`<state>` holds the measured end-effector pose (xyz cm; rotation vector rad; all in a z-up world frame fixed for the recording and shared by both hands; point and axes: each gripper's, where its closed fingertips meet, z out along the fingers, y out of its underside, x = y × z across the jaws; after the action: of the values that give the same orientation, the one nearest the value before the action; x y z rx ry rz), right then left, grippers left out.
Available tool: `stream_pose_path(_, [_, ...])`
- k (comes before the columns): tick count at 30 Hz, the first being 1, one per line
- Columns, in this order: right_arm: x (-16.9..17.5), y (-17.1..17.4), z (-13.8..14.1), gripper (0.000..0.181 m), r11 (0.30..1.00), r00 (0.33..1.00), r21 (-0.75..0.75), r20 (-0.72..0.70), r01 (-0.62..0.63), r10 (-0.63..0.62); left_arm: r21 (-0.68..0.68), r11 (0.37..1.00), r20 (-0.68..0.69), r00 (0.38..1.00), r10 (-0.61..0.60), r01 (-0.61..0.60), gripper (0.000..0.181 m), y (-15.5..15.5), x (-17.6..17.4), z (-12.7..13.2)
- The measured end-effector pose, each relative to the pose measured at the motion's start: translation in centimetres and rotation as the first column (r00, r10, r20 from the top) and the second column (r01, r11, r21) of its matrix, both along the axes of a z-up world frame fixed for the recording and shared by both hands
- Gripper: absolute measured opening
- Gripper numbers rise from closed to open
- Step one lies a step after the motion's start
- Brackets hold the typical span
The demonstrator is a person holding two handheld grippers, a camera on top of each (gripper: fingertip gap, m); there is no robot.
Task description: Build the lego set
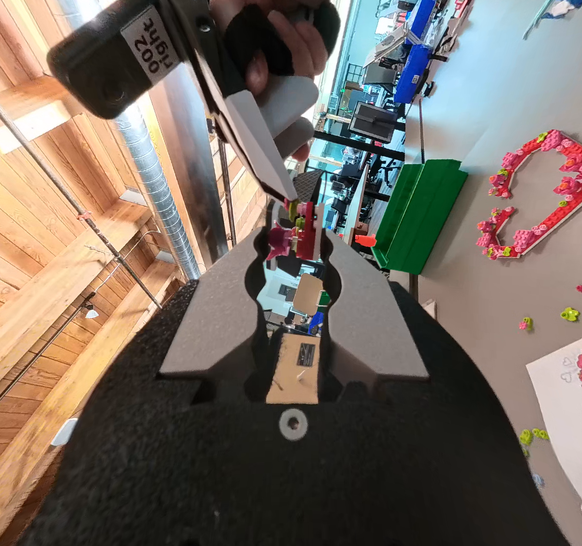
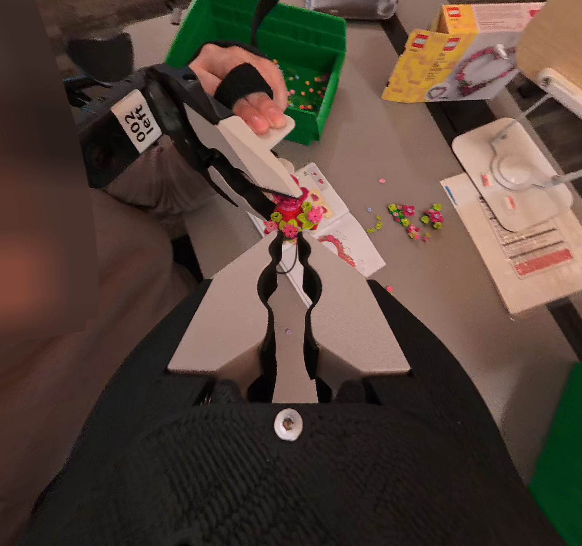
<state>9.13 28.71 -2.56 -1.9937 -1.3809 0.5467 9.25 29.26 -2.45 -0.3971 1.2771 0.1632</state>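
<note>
My left gripper (image 1: 294, 238) is shut on a small red lego segment (image 1: 307, 241) set with pink flowers and lime leaves, and holds it in the air above the table. In the right wrist view the same segment (image 2: 288, 212) sits under the left gripper's tip (image 2: 293, 192). My right gripper (image 2: 289, 235) is closed on a pink flower piece (image 2: 290, 231) at the near edge of that segment. In the left wrist view the right gripper's tip (image 1: 291, 198) touches the segment's top. A red and pink heart-shaped wreath (image 1: 535, 197) lies on the grey table.
A green bin (image 2: 267, 58) with several small loose pieces stands behind the grippers. An open instruction booklet (image 2: 340, 238) lies below them. Flower clusters (image 2: 412, 216) lie to the right, with the yellow lego box (image 2: 441, 58) and a white lamp base (image 2: 510, 171) beyond. Only a small space, under 4 cm, lies between the two pairs of fingers.
</note>
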Motion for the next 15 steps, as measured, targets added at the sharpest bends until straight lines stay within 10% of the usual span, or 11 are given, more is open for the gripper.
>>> stream_pose_path(15, [-0.9, -1.5, 0.2, 0.008, 1.000, 1.000, 0.001, 0.001, 0.011, -0.011, 0.050, 0.999, 0.006, 1.000, -0.012, 0.011, 0.030, -1.3, -0.4, 0.6])
